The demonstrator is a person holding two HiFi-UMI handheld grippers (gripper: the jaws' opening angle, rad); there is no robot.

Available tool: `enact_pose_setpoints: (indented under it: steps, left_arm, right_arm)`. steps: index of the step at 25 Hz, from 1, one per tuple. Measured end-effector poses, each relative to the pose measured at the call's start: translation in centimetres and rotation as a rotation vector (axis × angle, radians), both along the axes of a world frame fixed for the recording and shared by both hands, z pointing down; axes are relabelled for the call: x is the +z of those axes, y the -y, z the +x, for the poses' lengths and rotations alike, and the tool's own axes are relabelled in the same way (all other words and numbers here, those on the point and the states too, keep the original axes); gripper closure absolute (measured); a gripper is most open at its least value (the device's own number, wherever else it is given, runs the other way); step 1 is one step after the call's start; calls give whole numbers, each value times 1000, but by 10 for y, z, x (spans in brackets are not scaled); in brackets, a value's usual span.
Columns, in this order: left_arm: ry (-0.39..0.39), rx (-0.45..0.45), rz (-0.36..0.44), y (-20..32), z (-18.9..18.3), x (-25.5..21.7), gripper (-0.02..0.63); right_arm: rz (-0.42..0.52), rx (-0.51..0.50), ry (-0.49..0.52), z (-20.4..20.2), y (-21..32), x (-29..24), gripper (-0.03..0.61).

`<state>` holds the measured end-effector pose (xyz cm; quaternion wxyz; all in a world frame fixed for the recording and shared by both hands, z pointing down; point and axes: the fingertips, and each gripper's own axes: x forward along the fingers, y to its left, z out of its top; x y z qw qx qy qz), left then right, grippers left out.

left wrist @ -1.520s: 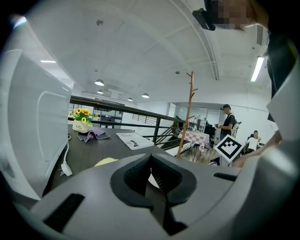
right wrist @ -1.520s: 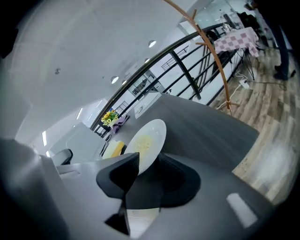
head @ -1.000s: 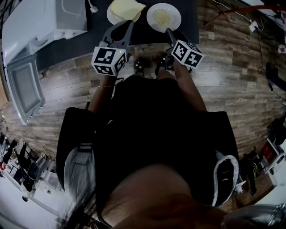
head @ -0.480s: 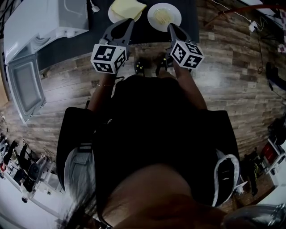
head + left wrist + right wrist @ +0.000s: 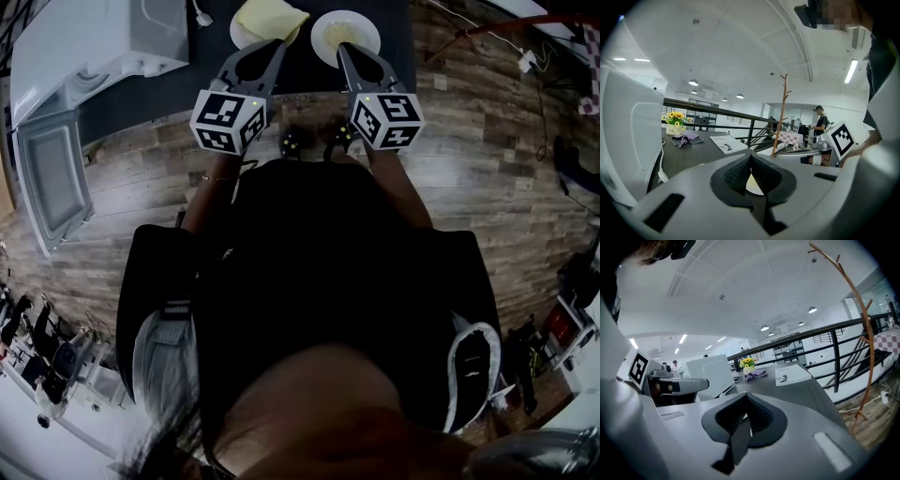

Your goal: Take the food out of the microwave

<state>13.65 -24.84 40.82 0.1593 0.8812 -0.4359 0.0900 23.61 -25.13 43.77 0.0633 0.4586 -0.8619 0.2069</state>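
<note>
The food is judged already taken out, plated just ahead of the left hand-held gripper, shut empty, and the right hand-held gripper, whose jaws have just been closing on nothing.

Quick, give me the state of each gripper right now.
Left grey two-jaw gripper: shut, nothing between its jaws.
Right grey two-jaw gripper: jaws have just been closing; now shut, nothing held.

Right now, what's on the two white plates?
Yellow folded food lies on the left plate, hiding whatever is under it; pale food sits on the right plate.
</note>
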Motion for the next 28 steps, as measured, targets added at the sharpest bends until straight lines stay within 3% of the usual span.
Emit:
enact_pose_setpoints:
  steps: [11, 16, 21, 28]
  left_arm:
    - [10, 59, 5, -13, 7, -24, 606]
    - [-35, 120, -30, -22, 14, -27, 607]
    - [-63, 121, -43, -25, 9, -33, 606]
    - [-12, 209, -25, -35, 14, -40, 606]
  right_arm:
    - [41, -108, 15, -17, -15, -29, 578]
    - [73, -165, 36, -32, -22, -45, 578]
    - [88, -201, 72, -40, -32, -58, 578]
    - [99, -226, 103, -41, -40, -67, 578]
